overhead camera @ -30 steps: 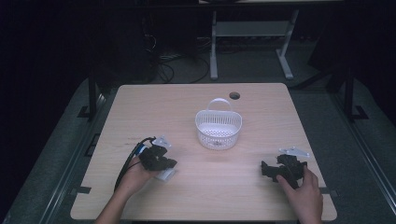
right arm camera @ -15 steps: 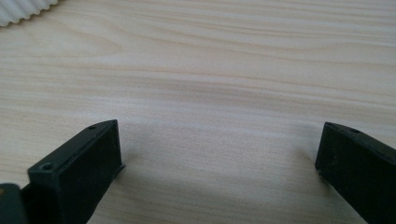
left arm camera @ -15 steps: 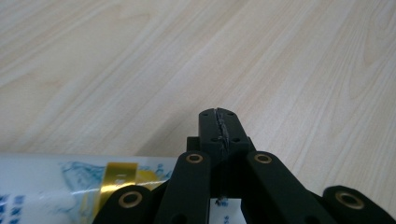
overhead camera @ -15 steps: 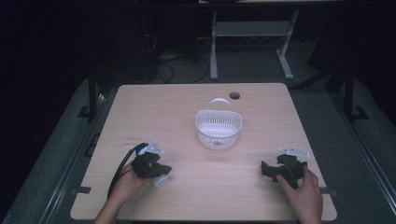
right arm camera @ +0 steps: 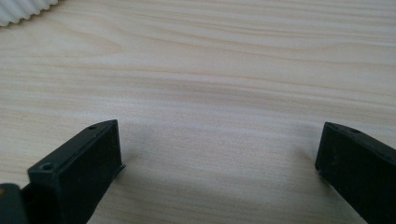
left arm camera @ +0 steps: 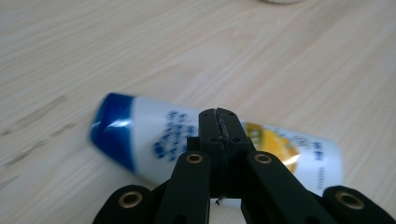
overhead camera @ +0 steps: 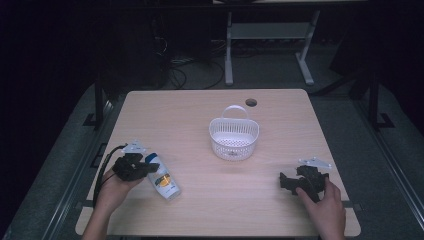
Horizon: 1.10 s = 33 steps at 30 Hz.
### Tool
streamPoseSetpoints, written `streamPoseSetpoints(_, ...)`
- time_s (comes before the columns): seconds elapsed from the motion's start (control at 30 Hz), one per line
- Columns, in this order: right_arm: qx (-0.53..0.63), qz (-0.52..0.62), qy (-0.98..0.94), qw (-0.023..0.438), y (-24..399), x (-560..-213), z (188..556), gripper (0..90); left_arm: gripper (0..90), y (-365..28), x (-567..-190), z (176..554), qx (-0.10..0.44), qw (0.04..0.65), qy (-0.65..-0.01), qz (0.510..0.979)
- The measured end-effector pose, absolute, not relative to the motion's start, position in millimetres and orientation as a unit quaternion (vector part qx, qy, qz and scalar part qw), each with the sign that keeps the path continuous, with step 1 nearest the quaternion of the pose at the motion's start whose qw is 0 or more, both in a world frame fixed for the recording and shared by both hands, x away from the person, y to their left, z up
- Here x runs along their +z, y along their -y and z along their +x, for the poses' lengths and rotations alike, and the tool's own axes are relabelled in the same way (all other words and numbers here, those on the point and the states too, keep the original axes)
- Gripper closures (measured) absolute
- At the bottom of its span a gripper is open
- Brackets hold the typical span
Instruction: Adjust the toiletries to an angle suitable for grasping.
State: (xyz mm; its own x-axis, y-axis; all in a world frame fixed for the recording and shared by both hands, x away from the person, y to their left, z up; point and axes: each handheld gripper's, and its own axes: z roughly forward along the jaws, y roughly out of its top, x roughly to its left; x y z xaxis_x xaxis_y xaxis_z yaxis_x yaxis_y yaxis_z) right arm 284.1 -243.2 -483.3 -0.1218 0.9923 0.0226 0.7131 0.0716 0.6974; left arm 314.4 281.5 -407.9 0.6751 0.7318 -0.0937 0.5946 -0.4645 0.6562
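Note:
A white bottle (overhead camera: 165, 182) with a blue cap and an orange label lies on its side on the wooden table (overhead camera: 190, 110), near the front left. My left gripper (overhead camera: 153, 168) hovers just left of its cap end. In the left gripper view the bottle (left arm camera: 149, 135) lies across the table just beyond my left gripper (left arm camera: 219, 122), whose jaws are shut together with nothing between them. My right gripper (overhead camera: 283, 180) rests near the front right, and in the right gripper view this gripper (right arm camera: 219, 149) stands wide open over bare wood.
A white plastic basket (overhead camera: 233, 136) with a handle stands at the table's middle, and its rim (right arm camera: 21, 10) shows at the top left of the right gripper view. A round cable hole (overhead camera: 251, 102) lies behind the basket. A black cable trails from the left gripper.
The left hand has drawn back to the left, off the bottle, which now lies uncovered on the table. The right hand has stayed put.

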Motion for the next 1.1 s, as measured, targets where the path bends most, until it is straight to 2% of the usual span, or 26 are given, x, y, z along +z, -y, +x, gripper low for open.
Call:
streamPoseSetpoints(0.17,0.289,0.617,-0.691,0.242,243,-483,284,0.0,89.9,-307,-412,321,0.128,0.334,-0.42,0.834)
streamPoseSetpoints(0.37,0.289,0.617,-0.691,0.242,243,-483,284,0.0,89.9,-319,-420,337,0.134,0.321,-0.441,0.828)
streamPoseSetpoints(0.63,0.289,0.617,-0.691,0.242,243,-483,284,0.0,89.9,-323,-428,357,0.124,0.327,-0.46,0.816)
streamPoseSetpoints(1.1,0.289,0.617,-0.691,0.242,243,-483,284,0.0,89.9,-320,-440,355,0.121,0.32,-0.462,0.818)
